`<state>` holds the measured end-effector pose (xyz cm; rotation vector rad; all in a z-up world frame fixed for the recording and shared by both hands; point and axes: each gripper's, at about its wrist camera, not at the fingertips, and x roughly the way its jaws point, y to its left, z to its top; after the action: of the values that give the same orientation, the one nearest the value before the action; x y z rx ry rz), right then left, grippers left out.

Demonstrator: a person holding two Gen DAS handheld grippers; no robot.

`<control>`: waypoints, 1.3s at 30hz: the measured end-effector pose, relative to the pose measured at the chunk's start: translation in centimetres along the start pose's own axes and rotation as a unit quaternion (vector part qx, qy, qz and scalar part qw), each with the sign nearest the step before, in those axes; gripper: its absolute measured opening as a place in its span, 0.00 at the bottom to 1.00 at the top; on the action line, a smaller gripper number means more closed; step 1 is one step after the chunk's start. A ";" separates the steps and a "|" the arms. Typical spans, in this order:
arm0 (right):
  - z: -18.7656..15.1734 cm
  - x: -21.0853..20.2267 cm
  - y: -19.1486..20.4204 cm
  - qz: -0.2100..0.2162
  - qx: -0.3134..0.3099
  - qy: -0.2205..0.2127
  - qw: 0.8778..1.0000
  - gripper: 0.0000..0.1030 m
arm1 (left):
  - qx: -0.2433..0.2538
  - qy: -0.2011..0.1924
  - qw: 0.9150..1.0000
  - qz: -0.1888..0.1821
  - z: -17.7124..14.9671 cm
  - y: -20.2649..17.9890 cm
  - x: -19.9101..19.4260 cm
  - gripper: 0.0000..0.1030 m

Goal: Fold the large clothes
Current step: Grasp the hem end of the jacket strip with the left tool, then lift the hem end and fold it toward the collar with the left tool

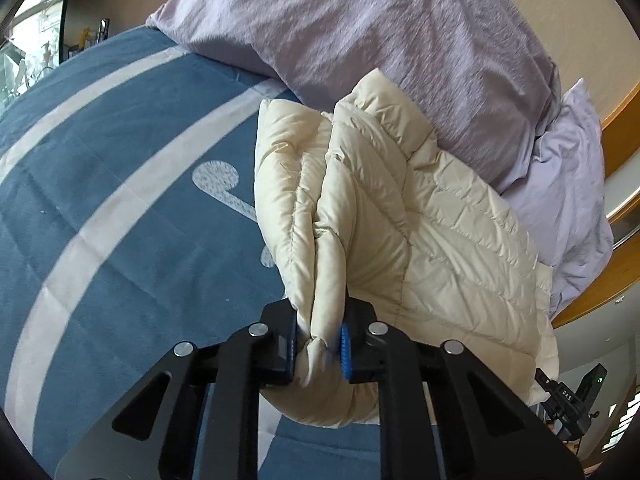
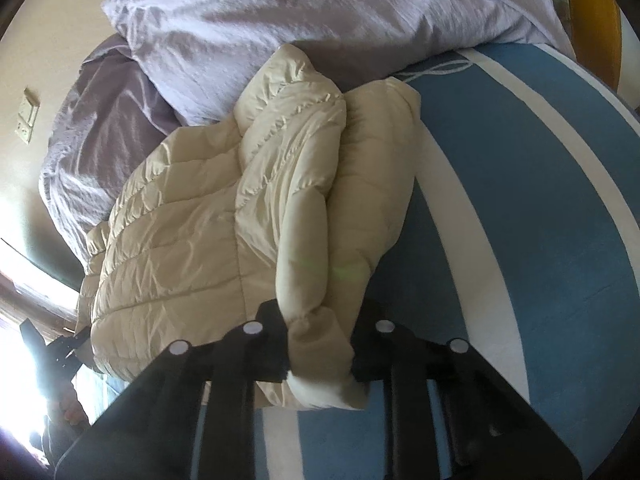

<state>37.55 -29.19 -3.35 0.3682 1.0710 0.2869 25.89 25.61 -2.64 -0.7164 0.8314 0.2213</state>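
A cream quilted puffer jacket (image 1: 420,220) lies bunched on a blue bedspread with white stripes (image 1: 120,184). My left gripper (image 1: 319,350) is shut on a fold of the jacket's edge, the fabric pinched between its blue pads. In the right wrist view the same jacket (image 2: 208,220) spreads to the left, with a sleeve or folded panel running down into my right gripper (image 2: 320,354), which is shut on its cuffed end. The far gripper shows as a dark shape at the jacket's edge in each view.
A lilac duvet (image 1: 380,40) and a paler pillow (image 1: 568,184) are heaped behind the jacket against the wall. A wooden bed frame (image 1: 616,128) curves along the right. The bedspread (image 2: 520,200) stretches open to the right in the right wrist view.
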 end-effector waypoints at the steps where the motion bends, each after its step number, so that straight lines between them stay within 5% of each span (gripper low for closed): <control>1: -0.1 -0.1 0.2 0.001 -0.003 0.000 1.000 0.18 | 0.000 -0.004 1.000 0.000 0.0 0.1 -0.3 0.14; 24: -9.5 -3.3 5.9 0.058 -0.111 0.042 0.991 0.18 | 0.032 -0.025 0.998 0.052 -4.4 7.0 -9.4 0.14; 28: -9.7 -3.4 5.6 0.039 -0.111 0.043 0.992 0.28 | 0.032 -0.021 0.998 0.057 -4.6 7.2 -9.3 0.16; 31: -9.1 -4.0 5.7 0.005 -0.118 0.023 0.993 0.42 | 0.021 -0.016 0.998 0.058 -4.5 7.5 -9.2 0.23; 36: -7.6 -6.3 7.1 -0.070 -0.145 -0.051 0.986 0.52 | 0.010 -0.013 0.998 0.061 -4.4 8.1 -9.3 0.62; 39: -7.4 -7.0 9.1 -0.075 -0.176 -0.081 0.978 0.55 | 0.007 -0.011 0.998 0.059 -4.4 8.4 -9.2 0.66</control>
<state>27.29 -22.65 2.93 -0.0071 0.8626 0.2992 13.43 29.81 -1.95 -0.6512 0.8551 0.3284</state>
